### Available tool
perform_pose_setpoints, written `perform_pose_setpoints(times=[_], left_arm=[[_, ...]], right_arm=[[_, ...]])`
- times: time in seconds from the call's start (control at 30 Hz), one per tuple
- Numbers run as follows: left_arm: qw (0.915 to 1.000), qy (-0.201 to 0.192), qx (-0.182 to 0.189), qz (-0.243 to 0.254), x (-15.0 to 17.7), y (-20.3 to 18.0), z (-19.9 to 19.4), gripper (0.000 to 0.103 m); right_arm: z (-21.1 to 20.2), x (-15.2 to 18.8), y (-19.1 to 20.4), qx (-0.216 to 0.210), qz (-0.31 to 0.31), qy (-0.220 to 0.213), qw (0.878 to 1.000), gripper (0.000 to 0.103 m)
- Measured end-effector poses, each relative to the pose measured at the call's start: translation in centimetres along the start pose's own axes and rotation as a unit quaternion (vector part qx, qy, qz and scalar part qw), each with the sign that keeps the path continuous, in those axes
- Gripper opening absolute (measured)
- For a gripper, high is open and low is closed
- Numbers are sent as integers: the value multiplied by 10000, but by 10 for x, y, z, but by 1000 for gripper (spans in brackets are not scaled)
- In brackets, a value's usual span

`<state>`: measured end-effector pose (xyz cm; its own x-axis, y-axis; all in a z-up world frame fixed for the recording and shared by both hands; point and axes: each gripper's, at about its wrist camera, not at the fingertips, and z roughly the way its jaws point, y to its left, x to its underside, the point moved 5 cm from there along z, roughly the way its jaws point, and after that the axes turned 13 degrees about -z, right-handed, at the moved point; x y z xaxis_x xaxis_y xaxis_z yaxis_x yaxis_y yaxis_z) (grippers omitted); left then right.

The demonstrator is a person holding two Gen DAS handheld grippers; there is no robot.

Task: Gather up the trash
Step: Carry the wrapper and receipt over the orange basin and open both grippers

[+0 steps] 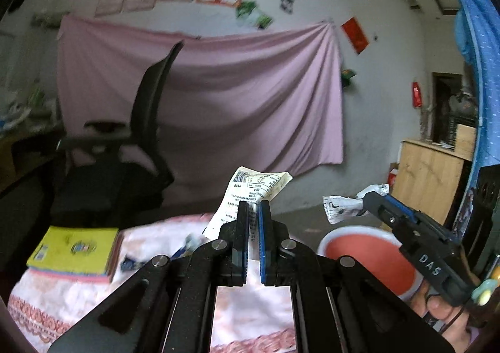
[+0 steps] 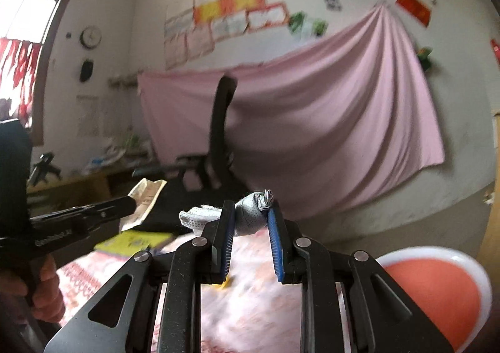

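Currently, two pieces of trash are held clear of the pink-patterned tablecloth [image 1: 62, 306], so the carrying step is judged to be in hand. Left gripper [image 1: 253, 212]: jaws are closed almost fully, and a cream printed wrapper [image 1: 250, 193] is pinched between them and stands up above the tips. Right gripper [image 2: 250, 221]: jaws are closed on a crumpled grey-white wrapper [image 2: 247, 218], which is clamped crosswise with its ends sticking out on both sides. A red basin [image 1: 368, 256] with a white rim is seen low and to the right, beside the table edge; it is judged to be the likely receptacle. The next move is judged to call for both grippers to be brought over the basin and the jaws opened so that each wrapper drops inside. More scraps [image 1: 131, 262] are left on the cloth near a yellow book [image 1: 75, 249]. Writing: "DAS" is read on the right gripper's body in the left wrist view; a barcode and small print are seen on the cream wrapper but cannot be read; lettering on the left gripper's body is blurred.
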<state>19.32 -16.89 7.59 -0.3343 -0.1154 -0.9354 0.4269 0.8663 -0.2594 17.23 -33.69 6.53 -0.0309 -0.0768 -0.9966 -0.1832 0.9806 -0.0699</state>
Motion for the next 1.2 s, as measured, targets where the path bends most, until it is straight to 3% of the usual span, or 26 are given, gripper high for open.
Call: perform_pose_setpoints(times=[0.17,0.43,0.83,1.2], left_arm=[[9988,-153,348,316,-3,-44,5,3],[9948,4,806,617,16,-99,33,4],[9870,1058,1201,170,54,-140,91,3],[9701,2175,1071,-54,75,-146,130,4]], right_arm=[[-16,-7,-28,512,15,-257,9984,20],[-30,5,-92,1184,636,-133,9908,21],[-35,45,-151,1773,1316,740,9725,22],[-25,69,-164,1774,1595,1451,9602,22]])
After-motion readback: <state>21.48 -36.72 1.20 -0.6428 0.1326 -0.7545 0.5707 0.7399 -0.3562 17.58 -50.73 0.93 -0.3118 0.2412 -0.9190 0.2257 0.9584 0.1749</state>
